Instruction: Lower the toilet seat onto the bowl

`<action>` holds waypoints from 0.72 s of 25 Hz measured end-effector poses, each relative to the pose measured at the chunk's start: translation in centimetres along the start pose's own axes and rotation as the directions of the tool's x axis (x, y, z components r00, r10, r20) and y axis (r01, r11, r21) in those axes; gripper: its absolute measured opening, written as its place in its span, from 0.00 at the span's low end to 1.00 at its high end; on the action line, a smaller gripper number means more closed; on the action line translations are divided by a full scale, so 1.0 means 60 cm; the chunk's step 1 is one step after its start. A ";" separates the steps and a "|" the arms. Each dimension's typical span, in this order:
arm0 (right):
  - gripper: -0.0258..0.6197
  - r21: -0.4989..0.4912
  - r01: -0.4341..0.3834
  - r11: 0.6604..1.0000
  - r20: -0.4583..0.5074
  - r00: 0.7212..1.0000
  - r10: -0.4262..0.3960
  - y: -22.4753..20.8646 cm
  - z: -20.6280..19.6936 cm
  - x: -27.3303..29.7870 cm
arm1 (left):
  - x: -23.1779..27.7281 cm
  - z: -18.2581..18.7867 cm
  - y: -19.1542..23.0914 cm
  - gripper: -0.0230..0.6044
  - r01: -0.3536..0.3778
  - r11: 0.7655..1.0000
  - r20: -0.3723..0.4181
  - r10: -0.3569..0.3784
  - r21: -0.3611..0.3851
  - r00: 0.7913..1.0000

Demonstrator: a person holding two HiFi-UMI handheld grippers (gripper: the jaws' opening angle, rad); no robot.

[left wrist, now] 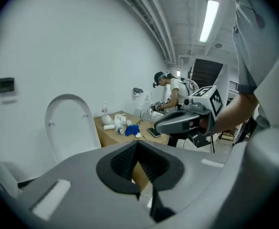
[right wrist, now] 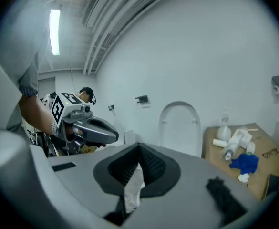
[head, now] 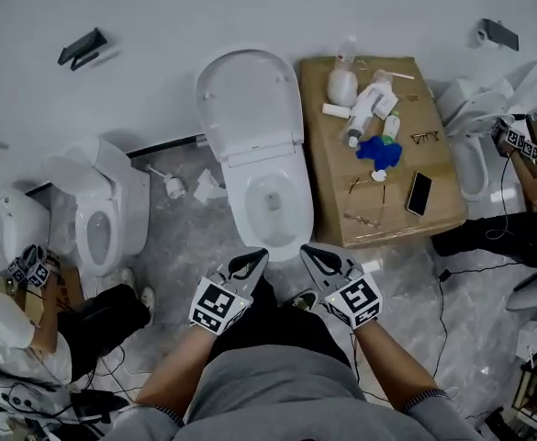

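From the head view, the toilet seat (head: 250,99) stands raised against the white wall, well clear of the bowl (head: 273,200) below it. The left tongs (head: 251,261) and right tongs (head: 316,257) hover side by side just in front of the bowl's near rim, touching nothing. Right of the toilet a cardboard tabletop (head: 438,219) carries bottles, a blue cloth (head: 379,152) and a phone (head: 419,193). A second toilet (head: 103,219) sits to the left.

In the left gripper view, the left tongs (left wrist: 138,145) are closed tip to tip with nothing between them. The seat (left wrist: 70,128) is upright at the left (the right tongs (left wrist: 159,126) show alongside).

In the right gripper view, the right tongs (right wrist: 139,146) are likewise closed and empty, and the seat (right wrist: 180,128) stands upright straight ahead.
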State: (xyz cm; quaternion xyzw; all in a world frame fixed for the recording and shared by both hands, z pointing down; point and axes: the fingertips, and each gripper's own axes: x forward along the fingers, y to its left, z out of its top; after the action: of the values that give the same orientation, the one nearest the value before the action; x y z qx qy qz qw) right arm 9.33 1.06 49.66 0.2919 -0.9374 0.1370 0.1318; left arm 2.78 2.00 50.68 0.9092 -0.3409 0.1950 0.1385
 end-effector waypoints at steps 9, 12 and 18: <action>0.06 -0.037 -0.031 0.999 0.114 0.993 0.035 0.063 0.151 -0.043 | -0.100 0.142 -0.045 0.05 -0.031 0.997 0.158 0.018 0.076 0.987; 0.06 -0.058 -0.035 0.998 0.137 0.990 0.043 0.086 0.198 -0.049 | -0.129 0.171 -0.050 0.05 -0.025 0.996 0.194 0.008 0.085 0.981; 0.06 -0.138 -0.005 0.990 0.176 0.984 0.029 0.125 0.285 -0.054 | -0.178 0.246 -0.039 0.05 0.002 0.992 0.260 -0.035 0.123 0.965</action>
State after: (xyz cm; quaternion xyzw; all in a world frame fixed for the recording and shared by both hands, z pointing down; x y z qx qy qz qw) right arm 4.69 2.94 31.41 0.2852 -0.9550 0.0469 0.0664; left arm 0.81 4.09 32.54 0.9368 -0.3352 0.0925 0.0383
